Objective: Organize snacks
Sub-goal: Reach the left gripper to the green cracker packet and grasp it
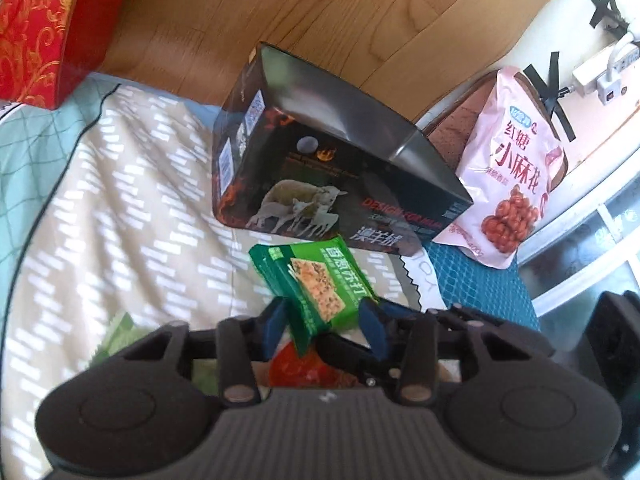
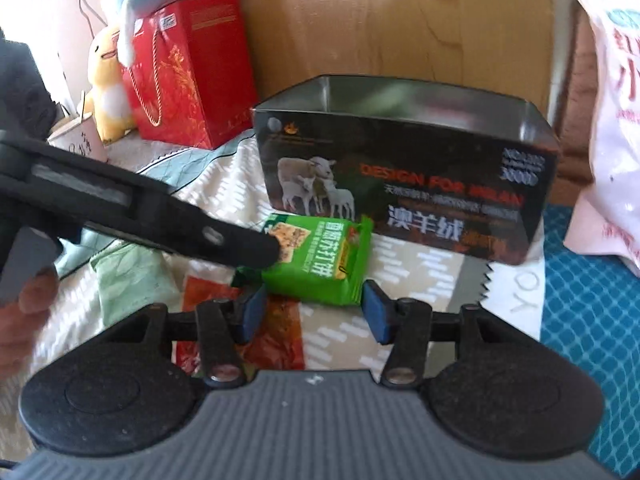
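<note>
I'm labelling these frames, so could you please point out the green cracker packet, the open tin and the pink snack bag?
green cracker packet (image 2: 320,264): right wrist view, printed front.
open tin (image 2: 404,196): right wrist view, front wall.
pink snack bag (image 1: 508,172): left wrist view, printed front.

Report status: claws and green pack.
Left claw astride green pack, grip unclear. Right claw open, just short of it. Pack tilted before the open tin. Nothing in the way.

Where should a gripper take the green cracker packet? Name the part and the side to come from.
Grip the green cracker packet across its two long side edges, coming from above on the near side. It is thin, and the open black tin blocks the far side.
</note>
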